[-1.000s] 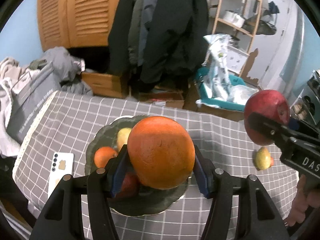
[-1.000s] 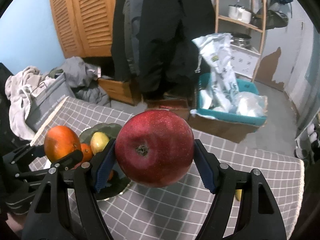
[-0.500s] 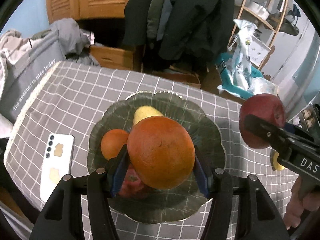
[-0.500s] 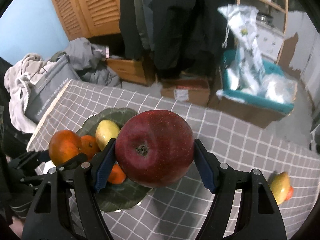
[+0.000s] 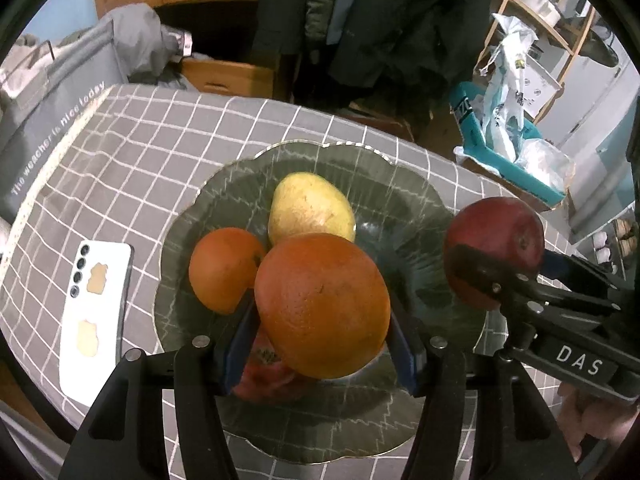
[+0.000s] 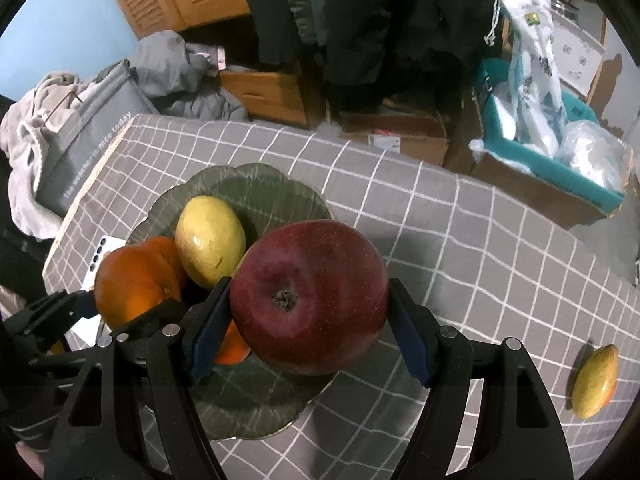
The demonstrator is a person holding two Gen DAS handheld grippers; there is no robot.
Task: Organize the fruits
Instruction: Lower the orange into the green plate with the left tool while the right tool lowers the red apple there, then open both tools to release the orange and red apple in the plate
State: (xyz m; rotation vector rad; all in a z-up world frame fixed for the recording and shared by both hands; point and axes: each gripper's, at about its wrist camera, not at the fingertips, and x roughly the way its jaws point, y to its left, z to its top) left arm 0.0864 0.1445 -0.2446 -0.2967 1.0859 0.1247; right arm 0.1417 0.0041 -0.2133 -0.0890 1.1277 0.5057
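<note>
My left gripper (image 5: pixel 322 344) is shut on a large orange (image 5: pixel 322 306) and hovers over the dark green scalloped plate (image 5: pixel 412 208). On the plate lie a smaller orange (image 5: pixel 222 268), a yellow pear-like fruit (image 5: pixel 310 208) and a red fruit (image 5: pixel 264 376) half hidden under my fingers. My right gripper (image 6: pixel 308 332) is shut on a dark red apple (image 6: pixel 310 296) above the plate's right rim (image 6: pixel 280 184); the apple (image 5: pixel 494 248) also shows in the left wrist view. A yellow-red fruit (image 6: pixel 594 382) lies alone on the cloth at the right.
A white phone (image 5: pixel 94 316) lies face down on the grey checked tablecloth (image 6: pixel 460 248), left of the plate. Beyond the table's far edge are a grey bag (image 6: pixel 88 136), hanging coats (image 5: pixel 360 20), cardboard boxes and a teal crate (image 6: pixel 560 160).
Both grippers have come down toward the plate with their fruit still gripped; the plate now looms larger. The red apple has drawn in over the plate's right rim.
</note>
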